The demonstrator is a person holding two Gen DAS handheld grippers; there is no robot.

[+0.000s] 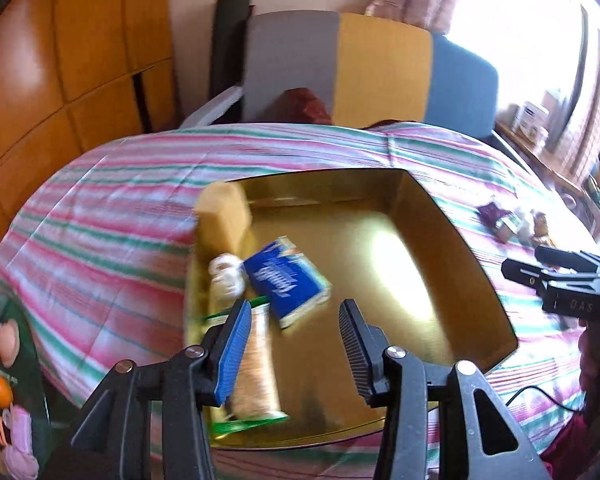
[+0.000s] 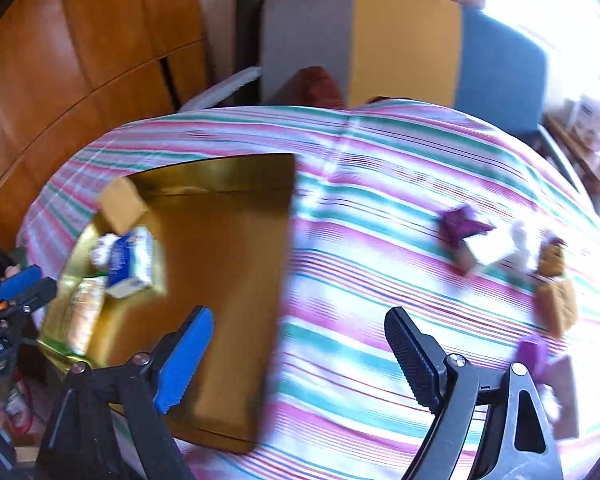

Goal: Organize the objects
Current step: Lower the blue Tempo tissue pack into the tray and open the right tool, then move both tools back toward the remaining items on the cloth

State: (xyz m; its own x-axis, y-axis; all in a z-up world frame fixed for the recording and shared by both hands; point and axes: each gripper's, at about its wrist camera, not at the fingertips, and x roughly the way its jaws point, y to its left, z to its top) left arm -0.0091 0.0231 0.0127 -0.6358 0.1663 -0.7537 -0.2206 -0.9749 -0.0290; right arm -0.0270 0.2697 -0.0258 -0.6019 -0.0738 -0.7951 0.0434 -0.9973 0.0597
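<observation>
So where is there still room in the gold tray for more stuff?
The gold tray is bare across its middle and right side. Its left edge is crowded: tan block, blue packet and biscuit pack. The striped cloth between tray and small items is free.

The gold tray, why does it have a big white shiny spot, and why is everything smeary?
In the left wrist view, bright window light bounces off the gold tray as glare; the blue packet looks smeared by motion. In the right wrist view the striped cover streaks too, and the fisheye lens bends edges.
</observation>
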